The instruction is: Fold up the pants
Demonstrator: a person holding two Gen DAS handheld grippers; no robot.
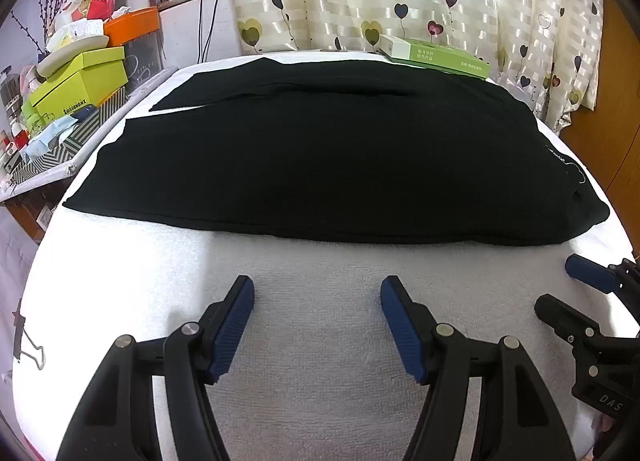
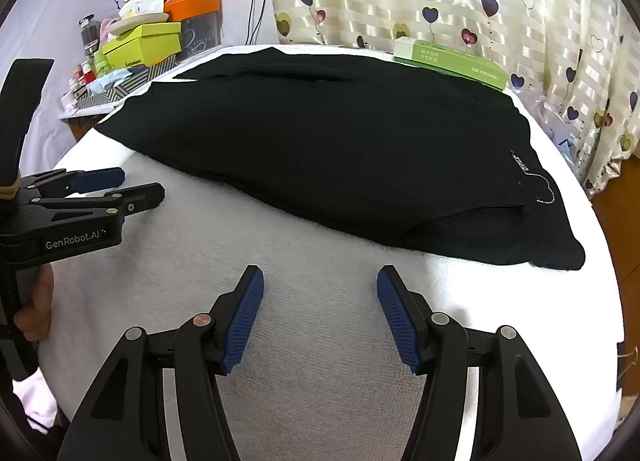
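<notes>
Left-wrist view first: black pants (image 1: 340, 157) lie flat across the far half of a white-towelled worktop (image 1: 320, 341), waistband to the right, legs to the left. The left tongs (image 1: 317, 293) hover over bare towel near the pants' front edge, fingers spread and holding nothing. At the right edge the right tongs (image 1: 560, 285) enter sideways, also parted. A green box (image 1: 436, 55) sits at the far edge, touching the pants. A lime shoebox (image 1: 80, 81) is stacked on the cluttered shelf to the left; its contents are hidden. A binder clip (image 1: 30, 349) shows only here. Right-wrist view: the right tongs (image 2: 320, 285) stand apart and empty above the towel, while the left tongs (image 2: 140, 185) appear at the left, gripped by a hand (image 2: 38, 301) seen only here.
</notes>
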